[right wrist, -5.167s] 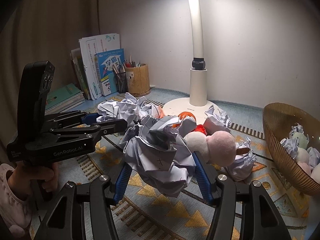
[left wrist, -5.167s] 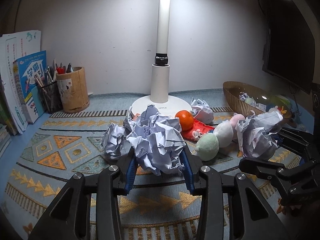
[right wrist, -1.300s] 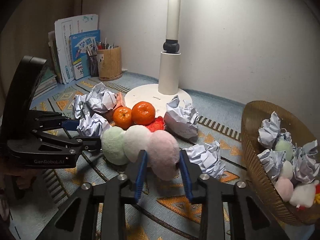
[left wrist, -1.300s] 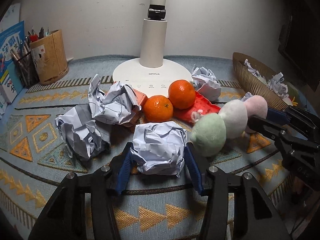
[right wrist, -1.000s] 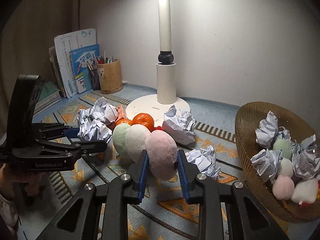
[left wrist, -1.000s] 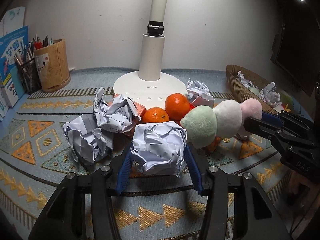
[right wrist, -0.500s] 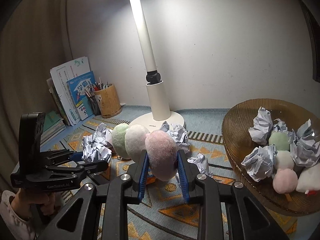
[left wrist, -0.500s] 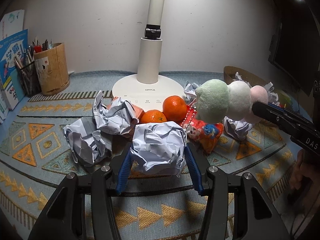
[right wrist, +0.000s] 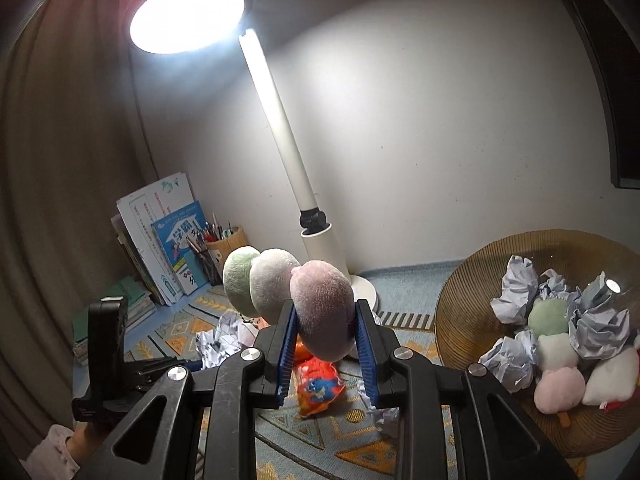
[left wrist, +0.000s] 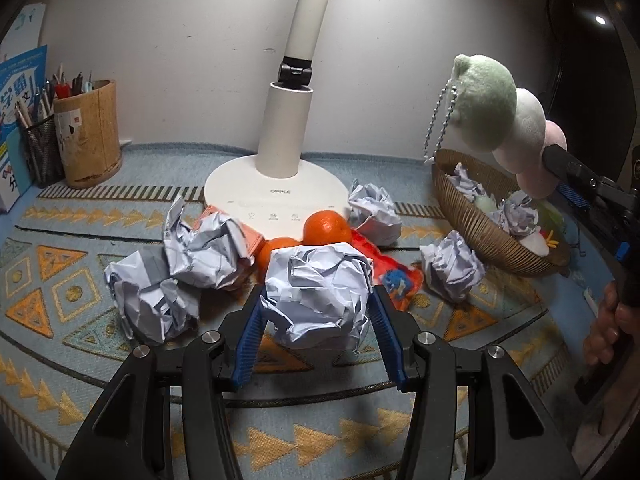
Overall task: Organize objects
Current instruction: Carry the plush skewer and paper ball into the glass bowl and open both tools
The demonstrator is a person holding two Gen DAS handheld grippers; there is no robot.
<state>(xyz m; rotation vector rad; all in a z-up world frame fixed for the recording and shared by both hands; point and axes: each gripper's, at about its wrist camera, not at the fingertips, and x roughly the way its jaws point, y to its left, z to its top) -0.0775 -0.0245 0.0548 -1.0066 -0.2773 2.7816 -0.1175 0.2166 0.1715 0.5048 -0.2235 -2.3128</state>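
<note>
Home study corner: lit desk lamp (right wrist: 280,128) on patterned counter mat (left wrist: 60,264); school workbooks (right wrist: 176,244) and pen holder (left wrist: 86,132) at left rear corner; wicker basket (right wrist: 460,312) at right edge.

- The desk lamp (right wrist: 188,10) is the one light source; its round head burns out to pure white in the right wrist view, with a soft halo over the wall (right wrist: 440,120).
- The curtain (right wrist: 60,160) falls away into brown gloom.
- In the left wrist view the mat (left wrist: 80,280) is evenly lit, and the paper balls (left wrist: 318,296) cast short, soft shadows.
- Fisheye bending curves the edges; the corners go black.
- Focus is sharp, with no motion blur.
</note>
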